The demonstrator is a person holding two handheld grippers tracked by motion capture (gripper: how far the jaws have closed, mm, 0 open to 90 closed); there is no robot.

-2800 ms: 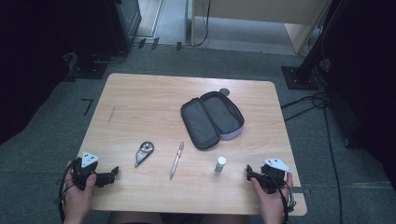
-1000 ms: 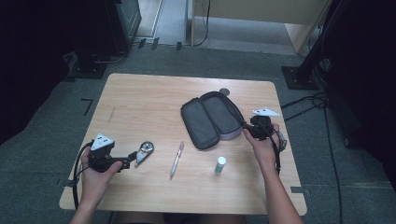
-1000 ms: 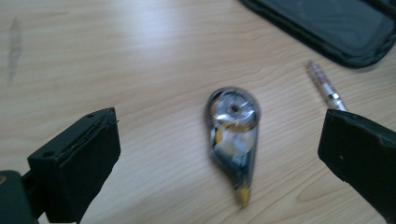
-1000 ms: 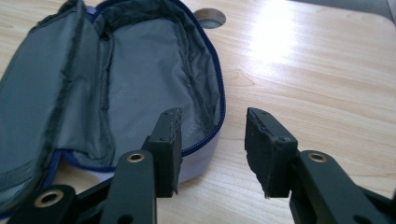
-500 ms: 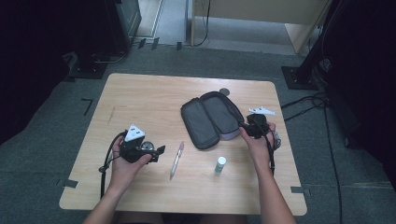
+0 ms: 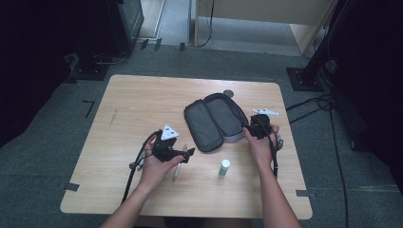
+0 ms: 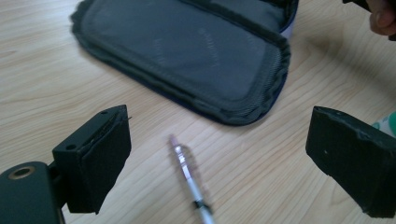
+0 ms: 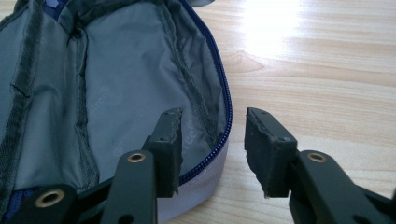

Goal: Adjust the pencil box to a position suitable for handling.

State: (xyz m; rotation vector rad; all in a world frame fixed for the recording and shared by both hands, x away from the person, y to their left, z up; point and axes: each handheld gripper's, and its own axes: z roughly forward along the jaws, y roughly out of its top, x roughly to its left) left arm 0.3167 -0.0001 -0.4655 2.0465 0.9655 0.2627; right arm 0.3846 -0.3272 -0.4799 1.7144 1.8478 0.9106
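An open dark grey pencil case [image 6: 215,119] lies in the middle of the table. A silver pen [image 6: 177,169] rests just in front of it. My left gripper [image 6: 189,152] hovers low over the pen's far end with its jaws spread wide; the pen [image 7: 189,179] lies on the wood between them, untouched, with the case [image 7: 187,56] beyond. My right gripper [image 6: 246,127] is at the case's right rim. There its jaws stand partly apart astride the blue zip edge [image 8: 225,126], one over the grey lining [image 8: 126,93], the other over the table.
A small white tube with a green cap [image 6: 224,166] stands right of the pen, its edge [image 7: 387,125] showing by my left gripper's right jaw. A dark round disc [image 6: 228,93] lies behind the case. Bare tabletop [image 6: 142,102] spreads to the left.
My left gripper has slid right, from the table's front left to over the pen, covering a small silver object. The right gripper rose from the front right to the case's rim and holds there.
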